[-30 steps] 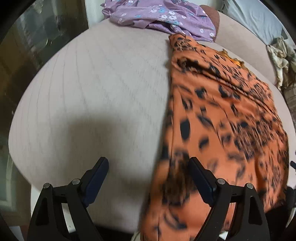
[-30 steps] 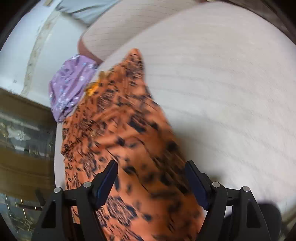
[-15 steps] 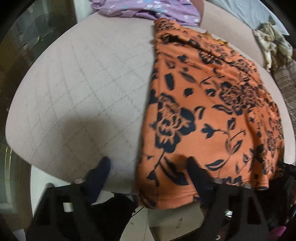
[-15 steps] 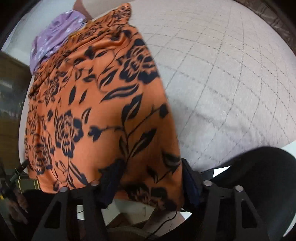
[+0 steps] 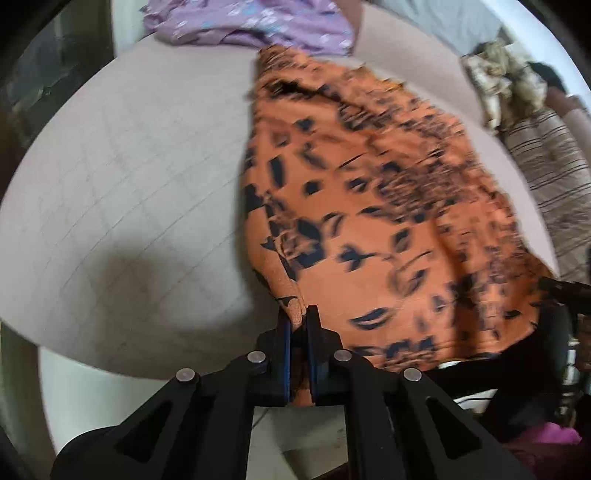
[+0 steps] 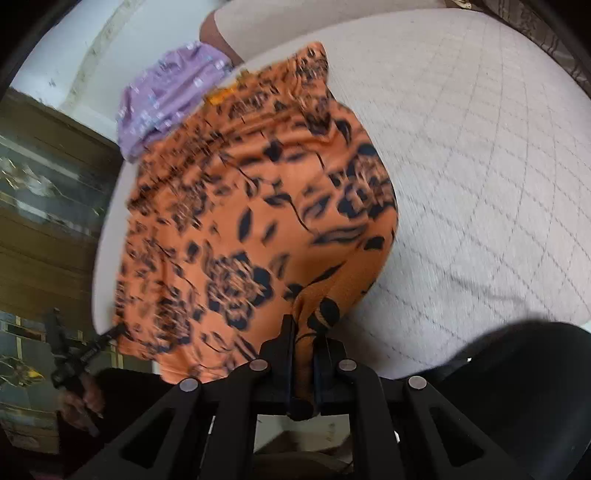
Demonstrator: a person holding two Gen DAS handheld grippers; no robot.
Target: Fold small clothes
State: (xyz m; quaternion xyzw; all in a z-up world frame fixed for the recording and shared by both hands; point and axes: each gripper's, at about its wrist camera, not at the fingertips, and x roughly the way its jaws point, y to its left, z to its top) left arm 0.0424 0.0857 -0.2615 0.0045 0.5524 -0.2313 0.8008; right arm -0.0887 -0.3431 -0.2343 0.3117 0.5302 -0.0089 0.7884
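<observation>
Both my left gripper (image 5: 298, 317) and right gripper (image 6: 303, 325) clench the near hem of the orange black-flowered garment (image 5: 369, 206), which stretches lengthwise away across the quilted beige bed (image 5: 129, 177).

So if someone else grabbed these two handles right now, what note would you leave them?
Left gripper: shut on the near-left corner of the orange floral garment.
Right gripper: shut on its near-right corner.
The garment lies spread on the quilted cushion, its far end by a purple garment.
Done: both near corners pinched.
Left: probably carry them toward the far edge, then finish folding.
</observation>
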